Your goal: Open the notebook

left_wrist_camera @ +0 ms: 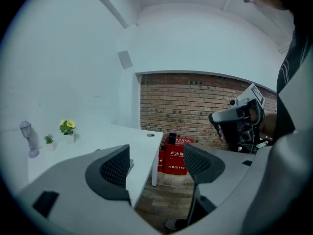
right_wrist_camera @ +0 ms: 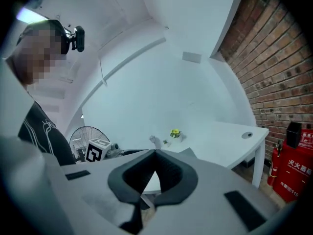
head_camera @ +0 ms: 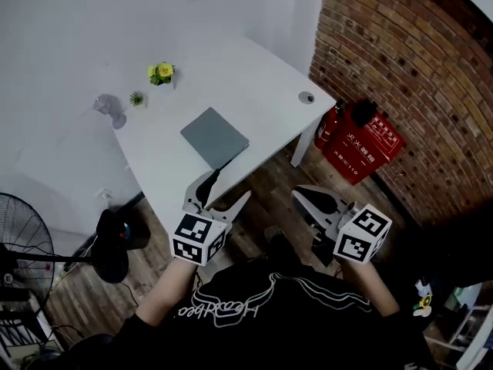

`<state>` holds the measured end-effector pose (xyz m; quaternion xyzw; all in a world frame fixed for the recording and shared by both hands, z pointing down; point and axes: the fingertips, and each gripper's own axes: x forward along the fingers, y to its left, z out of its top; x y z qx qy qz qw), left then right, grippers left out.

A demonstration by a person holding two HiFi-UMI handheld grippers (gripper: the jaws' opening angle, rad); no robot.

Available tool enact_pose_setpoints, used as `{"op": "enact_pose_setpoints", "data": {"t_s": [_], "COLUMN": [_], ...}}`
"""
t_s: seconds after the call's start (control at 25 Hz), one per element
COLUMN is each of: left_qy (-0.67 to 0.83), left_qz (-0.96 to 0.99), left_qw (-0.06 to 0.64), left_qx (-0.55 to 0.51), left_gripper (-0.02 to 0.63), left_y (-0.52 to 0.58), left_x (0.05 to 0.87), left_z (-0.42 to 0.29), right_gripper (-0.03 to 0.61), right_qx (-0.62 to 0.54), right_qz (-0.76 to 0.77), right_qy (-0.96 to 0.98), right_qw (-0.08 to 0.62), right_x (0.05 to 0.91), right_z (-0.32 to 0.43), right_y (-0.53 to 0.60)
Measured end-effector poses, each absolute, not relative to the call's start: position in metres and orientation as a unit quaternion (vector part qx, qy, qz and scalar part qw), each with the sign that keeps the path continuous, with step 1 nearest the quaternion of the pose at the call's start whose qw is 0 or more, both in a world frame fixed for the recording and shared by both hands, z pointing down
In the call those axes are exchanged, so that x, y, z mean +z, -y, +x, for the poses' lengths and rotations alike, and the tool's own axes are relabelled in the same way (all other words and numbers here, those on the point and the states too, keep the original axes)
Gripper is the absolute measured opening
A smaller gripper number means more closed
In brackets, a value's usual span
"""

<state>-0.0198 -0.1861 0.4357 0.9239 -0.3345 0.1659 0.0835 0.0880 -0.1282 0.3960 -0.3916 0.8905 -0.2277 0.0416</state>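
Nothing of the job is done yet, as far as I can judge. The grey notebook (head_camera: 214, 137) lies flat and closed near the front edge of the white tabletop (head_camera: 246, 83), cover down, untouched.

My left tongs (head_camera: 229, 185) hang just off that front edge, close to the notebook's near corner. In the left gripper view they (left_wrist_camera: 156, 168) stand wide apart with only floor and the tabletop's edge showing between them.

My right tongs (head_camera: 302, 194) are out over the wooden floor, well clear of the tabletop. In the right gripper view they (right_wrist_camera: 155, 153) are closed tip to tip on nothing.

What's left is everything: bring a tip to the cover's free edge, lift it and fold it over, probably steadying the book with the other hand.
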Motion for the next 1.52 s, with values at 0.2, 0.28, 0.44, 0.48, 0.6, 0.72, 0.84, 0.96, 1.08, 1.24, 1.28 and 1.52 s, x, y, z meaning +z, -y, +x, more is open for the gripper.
{"op": "enact_pose_setpoints", "data": {"t_s": [0.2,0.28,0.44,0.48,0.6,0.72,0.84,0.96,1.08,1.24,1.28,1.52], "left_qy": [0.366,0.377,0.399,0.404,0.420,0.427,0.428,0.436,0.444,0.455,0.456,0.450], "left_qz": [0.906,0.898,0.883,0.879,0.867,0.857,0.851,0.841,0.831,0.825,0.823,0.819], "left_qw": [0.107,0.111,0.120,0.123,0.125,0.125,0.124,0.120,0.118,0.104,0.101,0.088], "left_qx": [0.185,0.198,0.216,0.221,0.239,0.260,0.277,0.296,0.314,0.317,0.323,0.344], "left_gripper": [0.345,0.344,0.344,0.344,0.344,0.344,0.344,0.344,0.344,0.344,0.344,0.344], "left_y": [0.234,0.254,0.291,0.297,0.314,0.328,0.340,0.350,0.357,0.367,0.368,0.373], "left_x": [0.450,0.459,0.478,0.484,0.501,0.520,0.538,0.557,0.577,0.589,0.591,0.608], "left_z": [-0.008,-0.003,0.006,0.007,0.013,0.019,0.022,0.021,0.014,0.013,0.014,0.019], "right_gripper": [-0.002,-0.002,-0.002,-0.001,-0.002,-0.002,-0.002,-0.002,-0.002,-0.002,-0.002,0.000], "right_qx": [-0.252,-0.255,-0.260,-0.262,-0.262,-0.255,-0.250,-0.248,-0.254,-0.264,-0.266,-0.275], "right_qz": [-0.349,-0.336,-0.311,-0.305,-0.287,-0.272,-0.261,-0.255,-0.251,-0.250,-0.249,-0.257], "right_qy": [-0.902,-0.906,-0.914,-0.916,-0.921,-0.928,-0.932,-0.934,-0.934,-0.930,-0.930,-0.925], "right_qw": [0.038,0.032,0.020,0.017,0.006,-0.006,-0.014,-0.021,-0.032,-0.047,-0.049,-0.056], "right_x": [0.404,0.408,0.417,0.419,0.424,0.425,0.425,0.430,0.442,0.457,0.460,0.471], "right_z": [0.098,0.101,0.109,0.110,0.114,0.117,0.117,0.118,0.116,0.115,0.115,0.114], "right_y": [0.198,0.222,0.262,0.269,0.285,0.301,0.315,0.327,0.333,0.338,0.339,0.342]}}
